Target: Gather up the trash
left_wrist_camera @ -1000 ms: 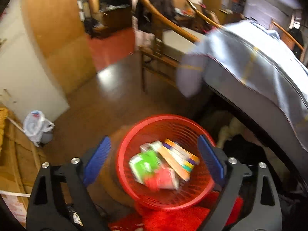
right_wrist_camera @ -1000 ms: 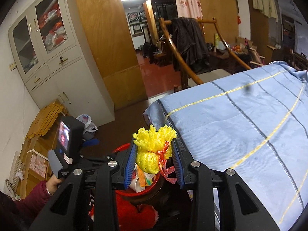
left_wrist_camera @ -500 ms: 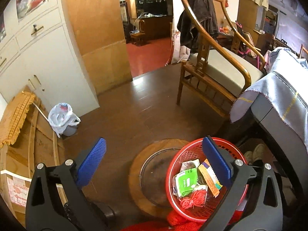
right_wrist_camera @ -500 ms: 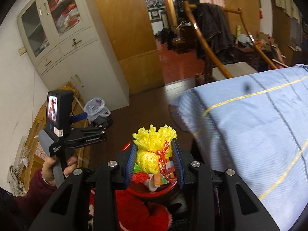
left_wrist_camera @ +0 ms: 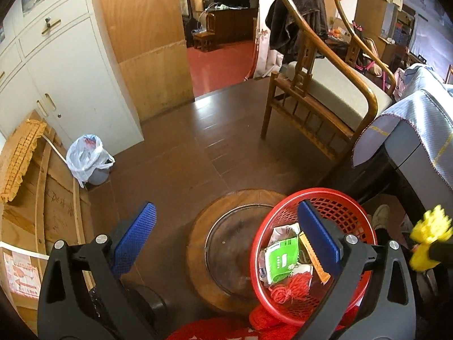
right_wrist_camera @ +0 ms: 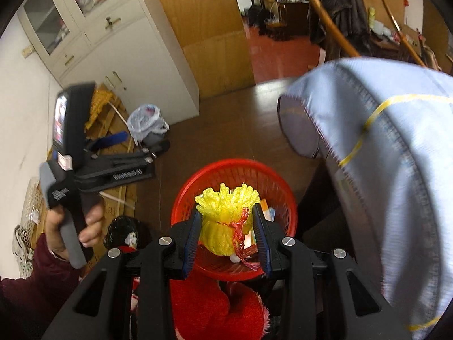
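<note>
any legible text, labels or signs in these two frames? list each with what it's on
Nothing reads clearly.
Left gripper: white lettering on its black body and grip, too blurred to quote.
Green packet in the red basket: white print, too small.
Cardboard panel: faint handwritten marks, illegible.
Paper label on the cardboard: red arrows and red print, unreadable.
White bin bag: red and blue logo, unreadable.
Right gripper, shut on the yellow foam net: no text.

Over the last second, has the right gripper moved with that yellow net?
Yes. The right gripper has carried the yellow net off the blue bedspread edge, leftward and down, and holds it above the red basket.
</note>
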